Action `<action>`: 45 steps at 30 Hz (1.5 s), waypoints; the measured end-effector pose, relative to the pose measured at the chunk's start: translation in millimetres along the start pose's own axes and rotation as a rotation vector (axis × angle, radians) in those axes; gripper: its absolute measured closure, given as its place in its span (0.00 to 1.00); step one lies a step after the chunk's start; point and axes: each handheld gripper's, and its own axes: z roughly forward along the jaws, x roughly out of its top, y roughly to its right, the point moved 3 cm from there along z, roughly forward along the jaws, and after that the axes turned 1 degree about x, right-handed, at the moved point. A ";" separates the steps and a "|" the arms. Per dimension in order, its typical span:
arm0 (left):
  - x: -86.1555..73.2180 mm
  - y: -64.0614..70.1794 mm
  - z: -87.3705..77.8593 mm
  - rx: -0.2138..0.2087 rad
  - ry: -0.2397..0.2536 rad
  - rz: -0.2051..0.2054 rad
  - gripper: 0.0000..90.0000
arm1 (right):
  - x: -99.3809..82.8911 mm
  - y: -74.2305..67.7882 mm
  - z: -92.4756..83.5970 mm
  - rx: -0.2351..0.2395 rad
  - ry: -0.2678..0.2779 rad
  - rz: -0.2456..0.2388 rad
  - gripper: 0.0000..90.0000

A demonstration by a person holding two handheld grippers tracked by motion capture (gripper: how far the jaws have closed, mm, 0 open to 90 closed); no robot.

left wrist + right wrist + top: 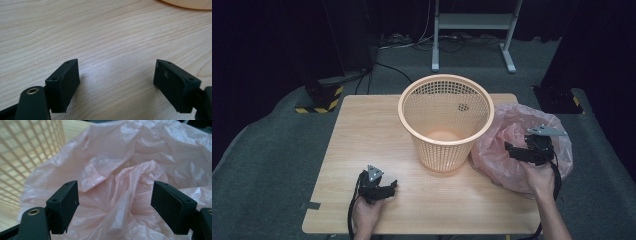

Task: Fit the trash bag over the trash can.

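A peach mesh basket [442, 155] stands upright in the middle of the wooden table [362, 130]. A crumpled pink plastic bag [502, 150] lies just right of it, touching its wall. My right gripper [512, 150] hovers over the bag, jaws pointing left toward the basket. In the right gripper view it [115, 205] is open, the bag [130, 170] lies beyond the jaws, and the basket [27, 152] stands at the left. My left gripper [392, 187] rests low near the table's front left. It [116, 82] is open over bare wood, with the basket's base [190, 3] at the top.
Behind the table a white metal frame [472, 22] stands on grey carpet, with cables [397, 70] trailing across the floor. A black stand with a yellow-and-black striped base [319, 102] sits at the back left. A strip of tape [312, 205] marks the table's front left edge.
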 end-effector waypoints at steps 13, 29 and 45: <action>0.0 0.1 -0.1 0.002 -0.001 0.001 0.23 | 4.5 3.5 24.9 -0.031 -0.106 0.006 0.24; 0.0 0.1 -0.1 0.002 -0.001 0.001 0.23 | -5.8 15.2 55.8 -0.054 -0.193 0.050 0.24; 0.0 0.1 -0.1 0.003 -0.002 0.002 0.23 | -30.5 26.9 80.9 -0.049 -0.267 0.109 0.28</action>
